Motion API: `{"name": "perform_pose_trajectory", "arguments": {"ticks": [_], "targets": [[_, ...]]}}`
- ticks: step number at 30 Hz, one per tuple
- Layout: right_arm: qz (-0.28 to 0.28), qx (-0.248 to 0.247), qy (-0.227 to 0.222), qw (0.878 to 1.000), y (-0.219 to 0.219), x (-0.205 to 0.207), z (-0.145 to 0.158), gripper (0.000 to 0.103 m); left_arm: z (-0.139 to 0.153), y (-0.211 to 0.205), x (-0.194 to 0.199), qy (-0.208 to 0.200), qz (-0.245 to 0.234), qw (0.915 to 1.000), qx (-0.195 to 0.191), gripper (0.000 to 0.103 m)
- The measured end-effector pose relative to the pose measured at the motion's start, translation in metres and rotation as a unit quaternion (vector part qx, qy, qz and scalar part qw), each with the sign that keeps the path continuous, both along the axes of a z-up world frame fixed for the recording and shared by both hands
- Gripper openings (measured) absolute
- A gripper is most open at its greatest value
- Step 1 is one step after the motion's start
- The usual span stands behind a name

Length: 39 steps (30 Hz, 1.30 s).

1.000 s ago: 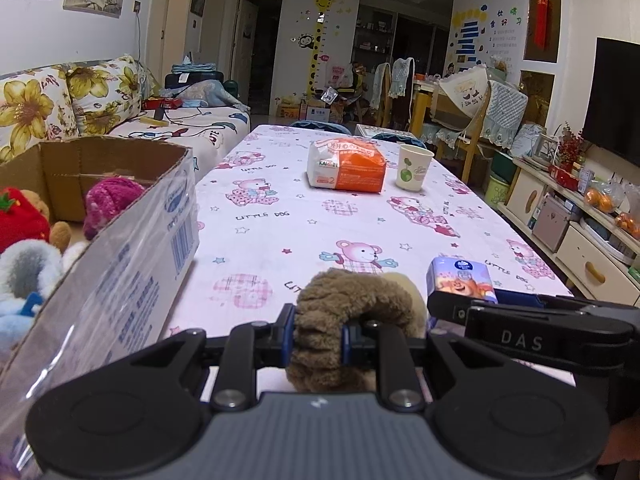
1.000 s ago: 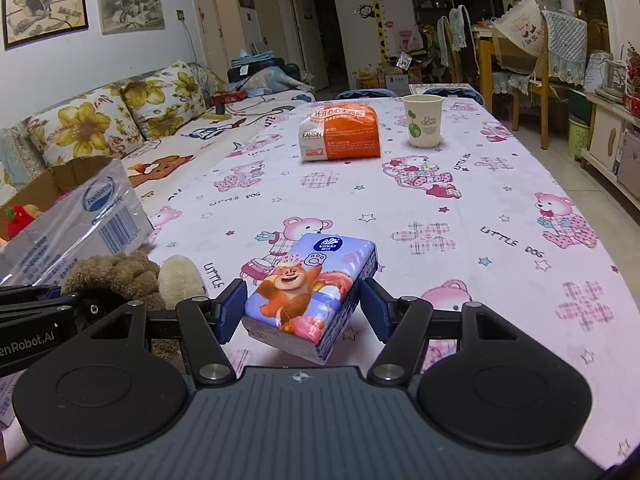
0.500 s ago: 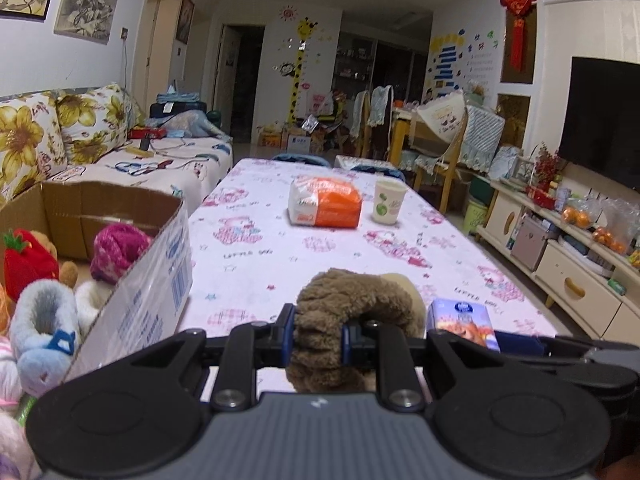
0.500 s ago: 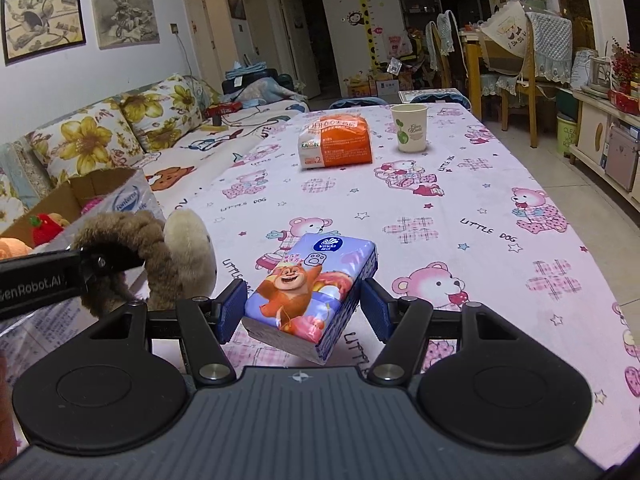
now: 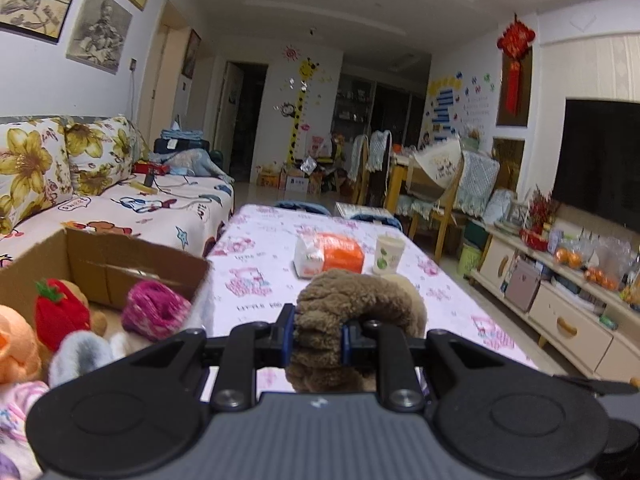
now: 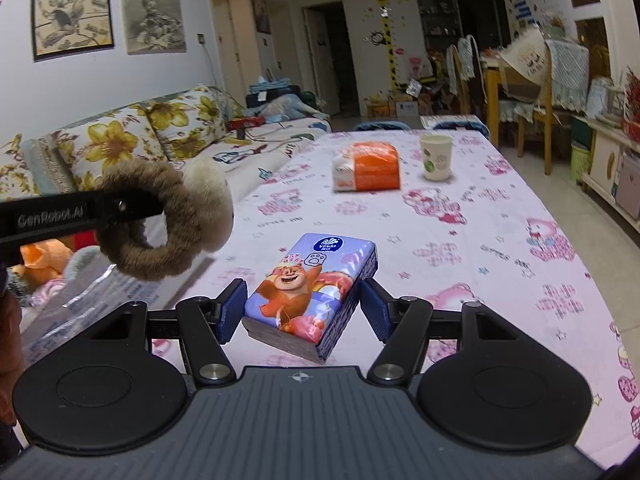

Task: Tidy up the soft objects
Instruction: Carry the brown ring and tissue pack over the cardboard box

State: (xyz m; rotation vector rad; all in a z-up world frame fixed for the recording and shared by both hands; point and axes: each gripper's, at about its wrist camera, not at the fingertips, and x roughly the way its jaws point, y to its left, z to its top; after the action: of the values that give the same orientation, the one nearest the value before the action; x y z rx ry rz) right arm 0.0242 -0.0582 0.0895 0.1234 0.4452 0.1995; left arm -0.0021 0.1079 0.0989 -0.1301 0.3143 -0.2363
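My left gripper (image 5: 317,330) is shut on a brown furry ring toy (image 5: 352,304) with a cream pompom and holds it in the air beside the cardboard box (image 5: 132,256). The toy also shows in the right wrist view (image 6: 160,220), hanging above the box's edge. The box holds several soft toys, among them a pink woolly ball (image 5: 154,312) and a red strawberry toy (image 5: 60,312). My right gripper (image 6: 302,306) is shut on a blue tissue pack (image 6: 312,292) with a cartoon bear, held above the table.
The table (image 6: 460,240) has a pink bear-print cloth. An orange-and-white tissue pack (image 6: 368,166) and a paper cup (image 6: 436,158) stand at its far end. A floral sofa (image 5: 60,184) lies left; chairs and a TV cabinet (image 5: 560,304) lie right.
My left gripper has risen well above the table with the furry ring toy and moved toward the box. My right gripper has lifted slightly with the tissue pack.
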Motion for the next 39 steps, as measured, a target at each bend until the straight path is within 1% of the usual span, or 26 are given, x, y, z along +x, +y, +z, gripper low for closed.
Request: {"name": "perform_pose_trajectory", "arguments": {"ticks": [5,10,13,18,21,27,30,32,36,39], "targets": [[0.02,-0.002,-0.022,1.0,0.015,0.003,0.012,0.078,0.008,0.019,-0.004,-0.02,0.021,0.9995,-0.012,0.02],[0.052,-0.008,-0.045,0.998,0.039,0.013,0.023,0.078,0.013,0.039,-0.005,-0.037,0.054,0.9975,-0.025,0.02],[0.073,-0.011,-0.056,0.996,0.053,0.022,0.027,0.078,0.014,0.054,-0.001,-0.037,0.078,0.9956,-0.036,0.02],[0.104,-0.008,-0.068,0.992,0.073,0.04,0.033,0.078,0.016,0.076,0.009,-0.038,0.123,0.9908,-0.042,0.02],[0.128,-0.01,-0.073,0.989,0.089,0.047,0.034,0.078,0.017,0.089,0.016,-0.037,0.147,0.9878,-0.037,0.02],[0.178,-0.011,-0.081,0.981,0.116,0.063,0.036,0.078,0.014,0.109,0.031,-0.015,0.179,0.983,-0.038,0.02],[0.196,-0.023,-0.081,0.977,0.129,0.065,0.034,0.079,0.01,0.119,0.039,0.008,0.18,0.9824,-0.051,0.02],[0.206,-0.032,-0.073,0.975,0.133,0.069,0.029,0.079,0.007,0.123,0.044,0.02,0.18,0.9818,-0.057,0.02],[0.211,-0.053,-0.063,0.974,0.141,0.075,0.021,0.079,0.002,0.127,0.053,0.035,0.183,0.9812,-0.048,0.02],[0.211,-0.06,-0.058,0.974,0.145,0.077,0.018,0.082,-0.002,0.127,0.058,0.049,0.183,0.9809,-0.044,0.021]]}}
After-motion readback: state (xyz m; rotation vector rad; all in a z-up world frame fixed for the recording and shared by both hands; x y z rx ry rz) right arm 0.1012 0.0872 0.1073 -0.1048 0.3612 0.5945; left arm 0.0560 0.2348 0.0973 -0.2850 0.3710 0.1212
